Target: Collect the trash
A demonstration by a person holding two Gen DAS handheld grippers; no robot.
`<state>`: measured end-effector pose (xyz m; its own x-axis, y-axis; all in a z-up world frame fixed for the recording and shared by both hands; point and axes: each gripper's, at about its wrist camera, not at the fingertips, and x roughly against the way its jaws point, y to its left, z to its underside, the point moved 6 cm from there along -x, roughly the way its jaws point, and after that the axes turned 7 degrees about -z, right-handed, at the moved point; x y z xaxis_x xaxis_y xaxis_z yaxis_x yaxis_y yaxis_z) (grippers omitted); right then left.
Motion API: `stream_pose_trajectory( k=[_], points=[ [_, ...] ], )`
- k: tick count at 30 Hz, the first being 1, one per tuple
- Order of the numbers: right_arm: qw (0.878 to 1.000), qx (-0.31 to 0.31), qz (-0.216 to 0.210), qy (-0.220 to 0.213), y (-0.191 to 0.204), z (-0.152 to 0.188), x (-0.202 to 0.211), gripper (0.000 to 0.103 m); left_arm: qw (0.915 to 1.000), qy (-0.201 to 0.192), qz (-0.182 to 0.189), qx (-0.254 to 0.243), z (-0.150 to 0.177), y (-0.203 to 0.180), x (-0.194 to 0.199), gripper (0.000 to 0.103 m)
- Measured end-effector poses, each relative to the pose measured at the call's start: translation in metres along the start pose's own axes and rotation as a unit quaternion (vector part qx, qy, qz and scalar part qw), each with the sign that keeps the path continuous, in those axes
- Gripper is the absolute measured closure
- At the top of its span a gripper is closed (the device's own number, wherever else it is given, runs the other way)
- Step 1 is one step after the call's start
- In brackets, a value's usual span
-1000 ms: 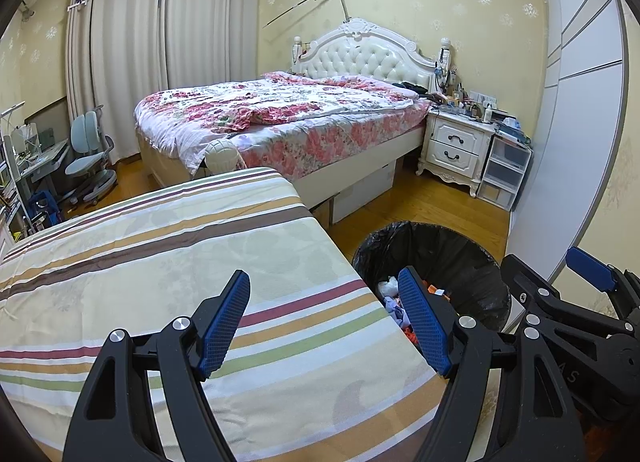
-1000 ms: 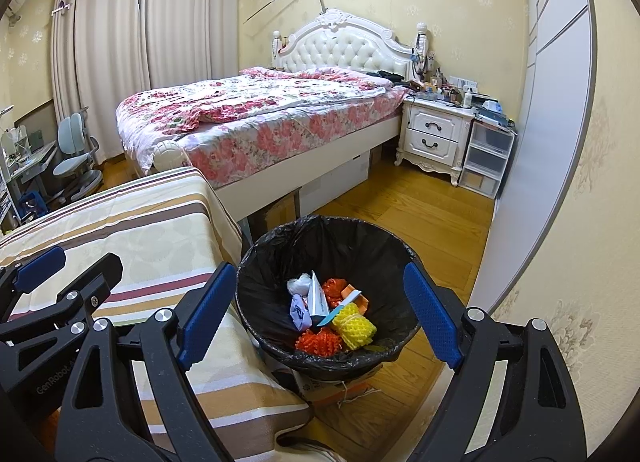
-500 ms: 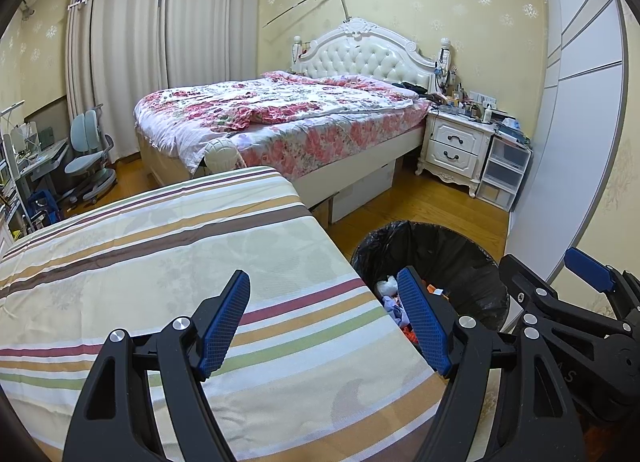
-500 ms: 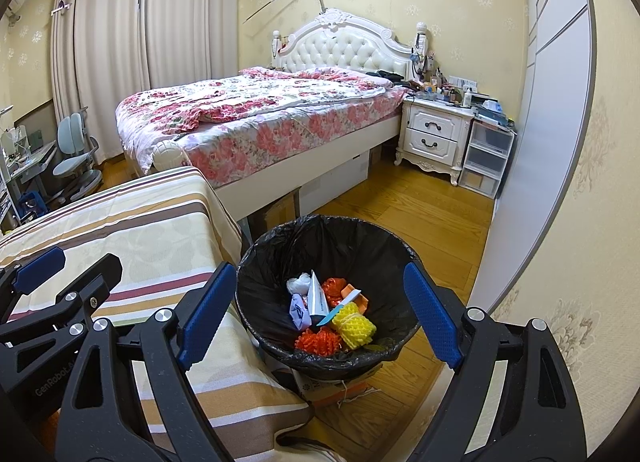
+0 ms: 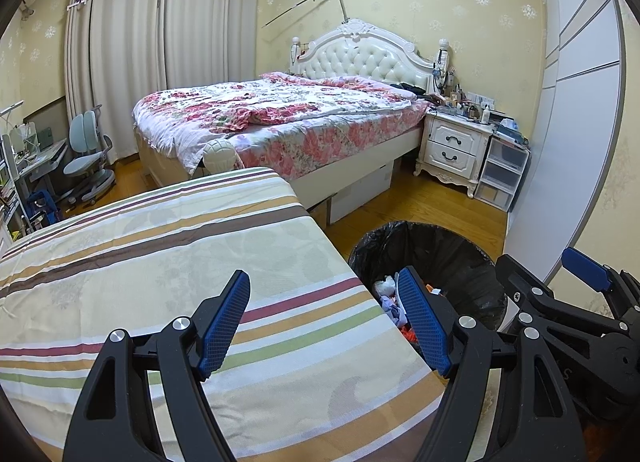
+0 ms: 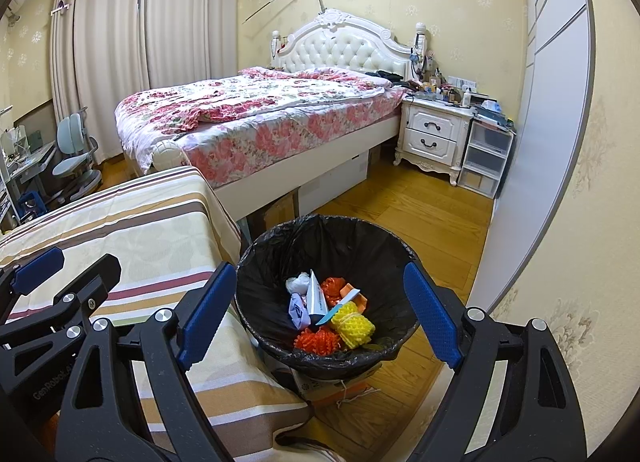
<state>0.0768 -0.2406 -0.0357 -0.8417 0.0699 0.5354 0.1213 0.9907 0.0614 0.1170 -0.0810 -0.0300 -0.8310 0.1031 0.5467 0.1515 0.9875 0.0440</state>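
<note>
Both grippers empty rn. My left gripper (image 5: 324, 322) hangs over the striped cloth (image 5: 160, 262), jaws wide, nothing between them; right gripper (image 6: 316, 310) sits above the bin (image 6: 256, 262), jaws also wide, framing the bin mouth w/o touching it. Bin is black-bagged, on the floor just beside the cloth's edge. Trash (image 6: 328, 314) already lies at the bottom: yellow foam net, orange foam net, a white-blue carton, crumpled white and pale purple bits. From the left view I see only a sliver of that pile past my right finger. Cloth surface shows no loose scraps anywhere I can see, and the floor near the bin looks bare apart from a bit of string under the bin's base; can't tell if that counts as trash. So I judge the drop-off step is done and I'm between picks, or close to finished. Next move imo: swing both cams round to scan for leftovers, pick w/ whichever side is nearer, keep jaws wide till over the piece.
</note>
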Motion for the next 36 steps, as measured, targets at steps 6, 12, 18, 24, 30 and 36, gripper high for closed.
stream_pose_trajectory(
  k=[6,12,18,24,30,36],
  points=[
    [1.000,0.000,0.000,0.000,0.000,0.000,0.001,0.019,1.0000,-0.007,-0.002,-0.004,0.000,-0.005,0.004,0.029],
    [1.000,-0.002,0.000,0.000,0.000,0.000,0.000,0.019,1.0000,-0.007,-0.003,-0.002,0.001,-0.005,0.005,0.025],
    [1.000,-0.002,0.000,0.001,-0.003,-0.001,0.002,0.019,1.0000,-0.007,-0.003,0.002,-0.001,-0.003,0.006,0.022],
    [1.000,-0.002,0.000,0.002,-0.004,-0.001,0.003,0.019,0.9998,-0.014,-0.010,0.009,-0.004,0.000,0.005,0.019],
    [1.000,-0.002,0.000,0.002,-0.004,0.000,0.003,0.019,0.9995,-0.024,-0.019,0.000,-0.003,0.001,0.006,0.019],
    [1.000,-0.002,0.000,0.001,-0.003,-0.001,0.003,0.019,0.9997,-0.017,-0.016,0.003,-0.002,0.006,0.004,0.019]
  ],
)
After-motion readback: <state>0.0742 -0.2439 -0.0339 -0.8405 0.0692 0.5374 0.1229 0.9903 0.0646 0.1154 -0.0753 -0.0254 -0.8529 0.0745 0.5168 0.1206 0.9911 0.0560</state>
